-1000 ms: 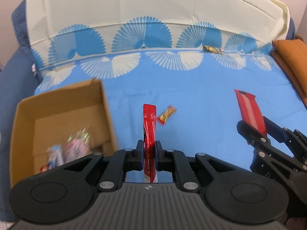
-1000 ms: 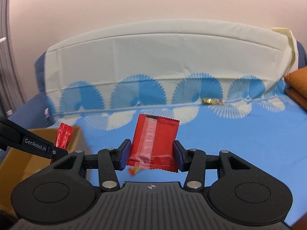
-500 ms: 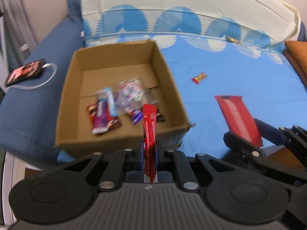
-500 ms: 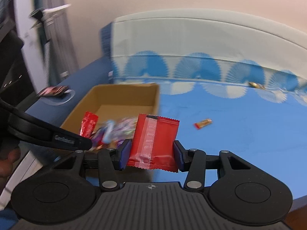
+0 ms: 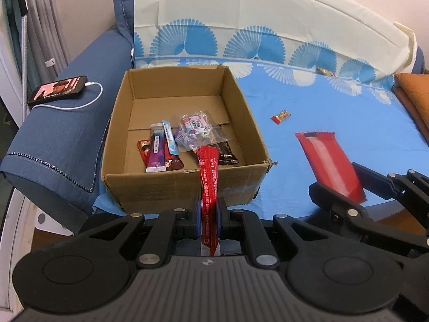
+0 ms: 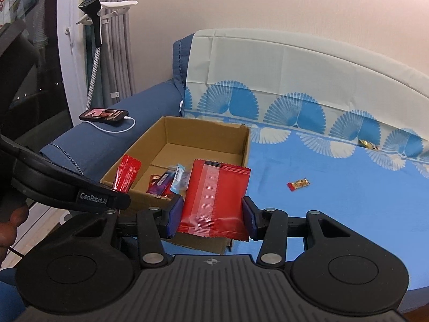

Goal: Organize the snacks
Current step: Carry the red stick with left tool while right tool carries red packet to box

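- The left gripper [image 5: 208, 216] is clenched on a narrow red stick pack [image 5: 209, 187], which stands upright between its blue pads, its top reaching up across the near wall of the box [image 5: 185, 185].
- The right gripper [image 6: 211, 216] grasps a wide red pouch [image 6: 215, 196] by its two side edges; the pouch stands upright and faces the camera, with a pale seam running down its middle.
- In the left view the right gripper shows at the right edge, its pouch [image 5: 329, 161] above the blue sheet [image 5: 335, 112], just right of the box.
- In the right view the left gripper's finger crosses at the left, with the stick pack [image 6: 126, 173] at the box's near left corner.
- The box is open cardboard and sits on the sheet at the sofa's left end, against the armrest [image 5: 67, 123].
- Inside it lie several snacks: a purple bar [image 5: 156, 150] over a dark red one, a light blue strip [image 5: 169, 136], a clear bag with pink print [image 5: 197, 127] and a dark brown pack [image 5: 226, 153].
- A small red-and-gold candy [image 5: 280, 116] lies on the sheet right of the box, well apart from it.
- Another gold candy [image 5: 325, 71] lies far back by the backrest.
- A phone [image 5: 57, 90] with a white cable rests on the armrest.
- An orange cushion [image 5: 413, 91] lies at the right edge.
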